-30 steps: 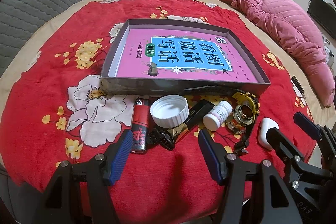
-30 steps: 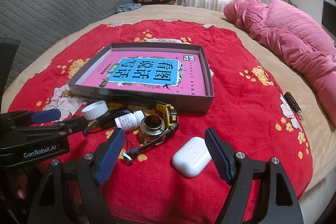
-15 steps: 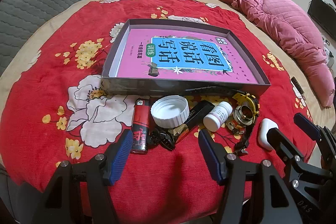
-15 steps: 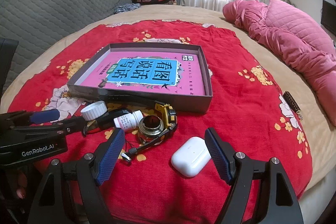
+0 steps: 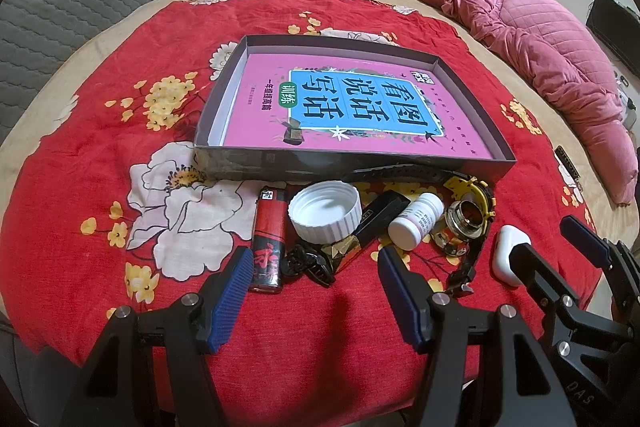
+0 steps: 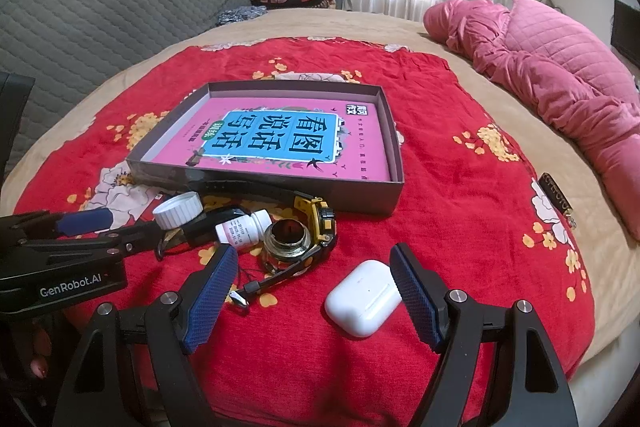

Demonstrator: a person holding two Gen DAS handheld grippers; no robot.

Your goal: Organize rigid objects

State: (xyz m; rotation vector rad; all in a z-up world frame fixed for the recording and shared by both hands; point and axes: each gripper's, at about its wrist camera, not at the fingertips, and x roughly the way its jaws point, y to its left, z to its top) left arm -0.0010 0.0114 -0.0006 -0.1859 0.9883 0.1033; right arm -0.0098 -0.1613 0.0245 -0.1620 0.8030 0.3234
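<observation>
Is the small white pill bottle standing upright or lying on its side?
Lying on its side: the pill bottle rests lengthwise on the red cloth, its label facing up.

left gripper [image 6: 80, 223] blocks the lighter in the right view; pill bottle [image 6: 243, 227] label's too tiny to read.

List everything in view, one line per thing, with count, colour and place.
Box: one, grey, on the cloth, holding a pink book.
Lighter: one, red, in front of the box.
Cap: one, white, beside the lighter.
Pill bottle: one, white, lying down.
Watch: one, yellow-black, around a glass jar.
Earbud case: one, white, rightmost.
Clip: one, black.
Cloth: one, red floral.
Quilt: one, pink, far right.
Left gripper: fingers open.
Right gripper: fingers open.
</observation>
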